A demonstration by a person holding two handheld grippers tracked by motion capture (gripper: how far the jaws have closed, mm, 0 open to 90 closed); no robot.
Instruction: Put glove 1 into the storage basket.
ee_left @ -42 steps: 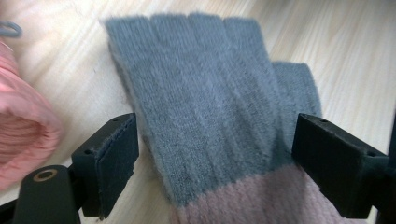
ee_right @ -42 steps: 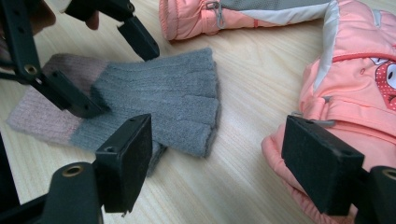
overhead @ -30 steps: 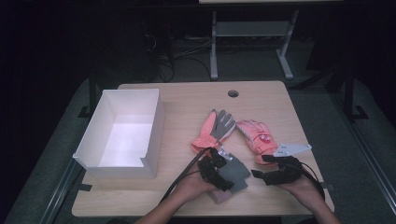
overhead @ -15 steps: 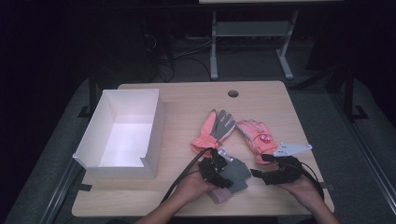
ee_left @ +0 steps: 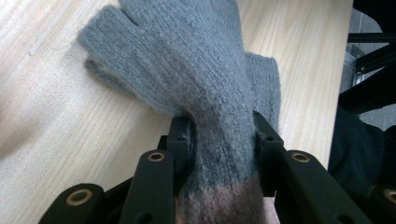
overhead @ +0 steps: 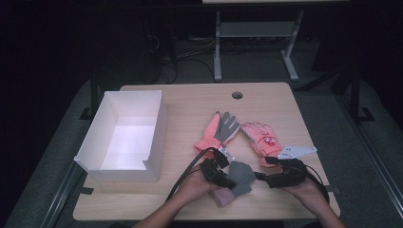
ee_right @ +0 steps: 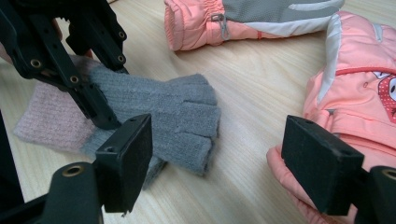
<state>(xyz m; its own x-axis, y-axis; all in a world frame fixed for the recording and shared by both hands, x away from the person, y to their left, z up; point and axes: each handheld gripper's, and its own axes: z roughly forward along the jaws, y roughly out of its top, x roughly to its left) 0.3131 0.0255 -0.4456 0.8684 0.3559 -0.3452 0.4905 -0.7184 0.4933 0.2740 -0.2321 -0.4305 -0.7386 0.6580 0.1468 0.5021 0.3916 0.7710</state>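
A grey knitted glove (overhead: 241, 175) with a pink cuff lies flat near the table's front edge. My left gripper (overhead: 227, 178) reaches over the cuff, and its jaws have just been closing on the glove's wrist. In the left gripper view the pads (ee_left: 181, 140) press the grey glove (ee_left: 196, 60) from both sides, left gripper (ee_left: 222, 135) low on the table. My right gripper (overhead: 263, 168) stands open just right of the glove's fingers. In the right gripper view the right gripper (ee_right: 224, 158) frames bare table, with the grey glove (ee_right: 173, 116) and the left gripper (ee_right: 109, 91) beyond.
Two coral ski gloves lie behind: one palm-up with a grey palm (overhead: 219, 130), the other (overhead: 260, 137) close to my right gripper. A white open box (overhead: 157, 123) stands at the left. The wooden table (overhead: 190, 99) has a cable hole (overhead: 237, 95) at the back.
The left gripper's jaws have drawn in around the grey glove's wrist. Both hands and the gloves stay where they were.
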